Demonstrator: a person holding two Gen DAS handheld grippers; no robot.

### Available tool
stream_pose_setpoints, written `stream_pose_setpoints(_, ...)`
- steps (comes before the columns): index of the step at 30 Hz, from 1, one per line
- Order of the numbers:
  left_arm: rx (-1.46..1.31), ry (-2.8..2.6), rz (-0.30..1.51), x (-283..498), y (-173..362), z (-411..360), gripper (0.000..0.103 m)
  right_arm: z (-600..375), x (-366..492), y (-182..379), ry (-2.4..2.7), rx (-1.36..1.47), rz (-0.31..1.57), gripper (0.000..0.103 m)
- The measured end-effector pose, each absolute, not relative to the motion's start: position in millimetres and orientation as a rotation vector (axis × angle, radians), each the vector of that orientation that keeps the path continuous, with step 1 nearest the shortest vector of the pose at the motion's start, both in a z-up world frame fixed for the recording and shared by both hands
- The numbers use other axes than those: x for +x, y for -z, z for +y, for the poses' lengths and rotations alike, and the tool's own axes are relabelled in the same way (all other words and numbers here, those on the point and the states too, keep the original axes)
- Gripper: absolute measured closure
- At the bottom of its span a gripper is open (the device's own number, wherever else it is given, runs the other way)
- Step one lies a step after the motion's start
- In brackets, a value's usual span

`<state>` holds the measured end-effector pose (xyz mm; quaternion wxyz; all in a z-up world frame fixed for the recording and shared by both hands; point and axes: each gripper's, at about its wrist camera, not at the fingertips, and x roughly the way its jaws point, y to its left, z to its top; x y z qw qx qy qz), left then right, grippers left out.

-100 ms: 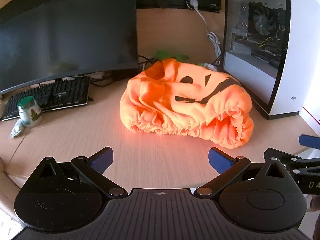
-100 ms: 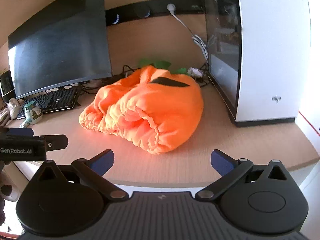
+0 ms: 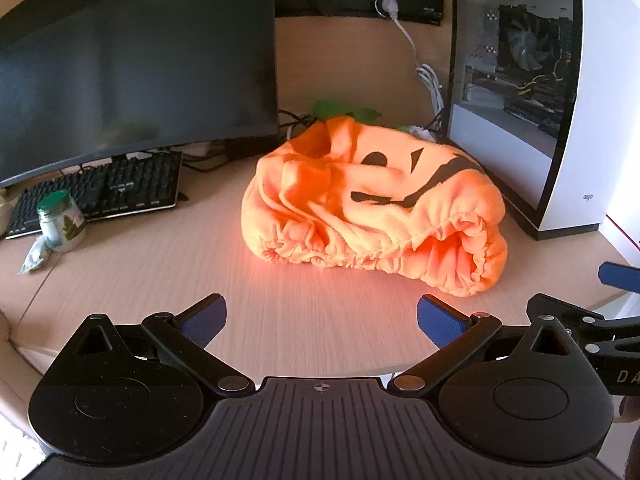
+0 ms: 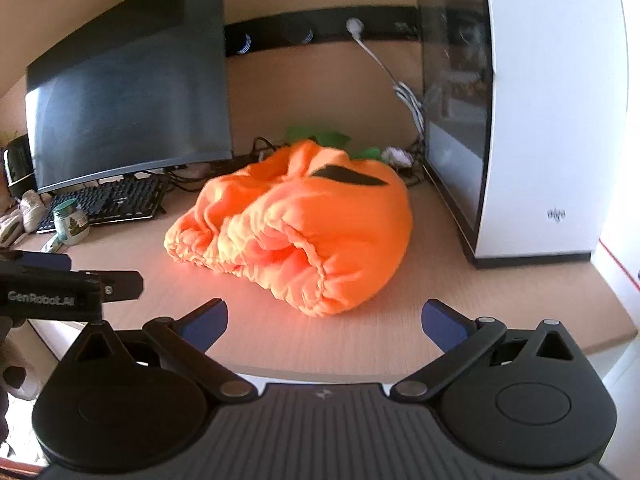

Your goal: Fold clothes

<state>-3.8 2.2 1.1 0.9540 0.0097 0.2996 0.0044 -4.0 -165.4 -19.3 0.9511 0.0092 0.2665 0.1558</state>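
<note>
Orange pumpkin garment (image 3: 372,208) lies bunched on the bench (image 3: 160,272), between monitor (image 3: 132,68) and computer case (image 3: 560,100). Left gripper (image 3: 320,320) and right gripper (image 4: 324,322): fingers spread wide, holding nothing, short of the cloth. Recommended: take the gathered elastic hem (image 4: 296,252) at two separated spots and spread it flat before folding. Green-lidded jar (image 3: 62,220): closed, contents indiscernible.

A home office desk: curved monitor (image 3: 132,68), keyboard (image 3: 100,194) and glass-sided PC tower (image 3: 532,92).
</note>
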Motion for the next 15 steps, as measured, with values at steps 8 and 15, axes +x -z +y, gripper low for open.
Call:
stream_pose_setpoints(8,0.021,0.003,0.609,-5.5,-2.4,3.1,0.000,-165.2,15.2,15.7,-0.257,0.029,0.564,0.000)
stream_pose_setpoints(15,0.047,0.022,0.592,-1.7,0.0,-5.7,0.000,-162.2,1.4,6.6,-0.255,-0.010,0.513,0.000)
